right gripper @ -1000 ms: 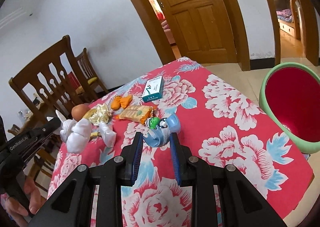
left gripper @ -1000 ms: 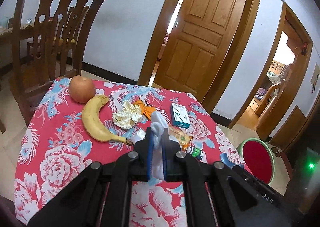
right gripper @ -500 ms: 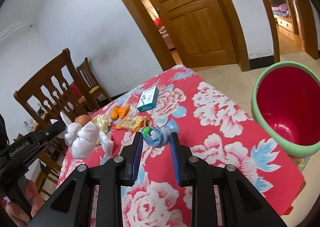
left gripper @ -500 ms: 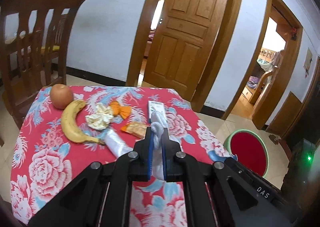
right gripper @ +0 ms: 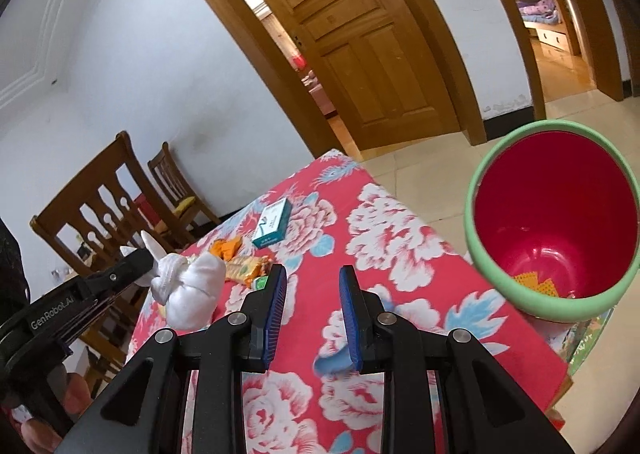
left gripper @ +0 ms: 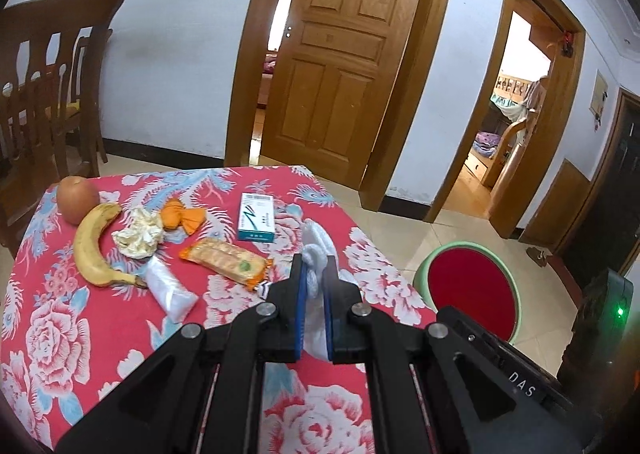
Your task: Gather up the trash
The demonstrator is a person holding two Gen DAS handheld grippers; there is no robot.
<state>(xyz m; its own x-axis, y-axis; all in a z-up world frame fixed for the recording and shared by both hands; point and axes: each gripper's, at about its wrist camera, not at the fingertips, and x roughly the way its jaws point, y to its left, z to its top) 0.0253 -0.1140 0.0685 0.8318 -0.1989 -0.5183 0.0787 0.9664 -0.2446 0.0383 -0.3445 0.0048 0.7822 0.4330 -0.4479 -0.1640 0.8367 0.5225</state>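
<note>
My left gripper [left gripper: 313,274] is shut on a white knotted bag [left gripper: 316,250], held above the floral table; the bag also shows in the right wrist view [right gripper: 192,290]. My right gripper [right gripper: 312,282] is open and empty above the table's right side. A green-rimmed red bin [right gripper: 554,230] stands on the floor to the right of the table, with orange scraps at its bottom; it also shows in the left wrist view [left gripper: 468,290]. On the table lie a crumpled paper [left gripper: 138,234], an orange wrapper [left gripper: 182,216], a biscuit packet [left gripper: 224,254] and a clear plastic bag [left gripper: 170,288].
A banana [left gripper: 90,246], an apple [left gripper: 76,194] and a teal-and-white box [left gripper: 256,216] lie on the table [left gripper: 60,334]. Wooden chairs [left gripper: 44,94] stand at the far left. A blue scrap [right gripper: 334,362] lies under my right gripper.
My right gripper has opened and let go of the blue wrapper; it has moved towards the bin. My left gripper, with the white bag, has risen and shifted right.
</note>
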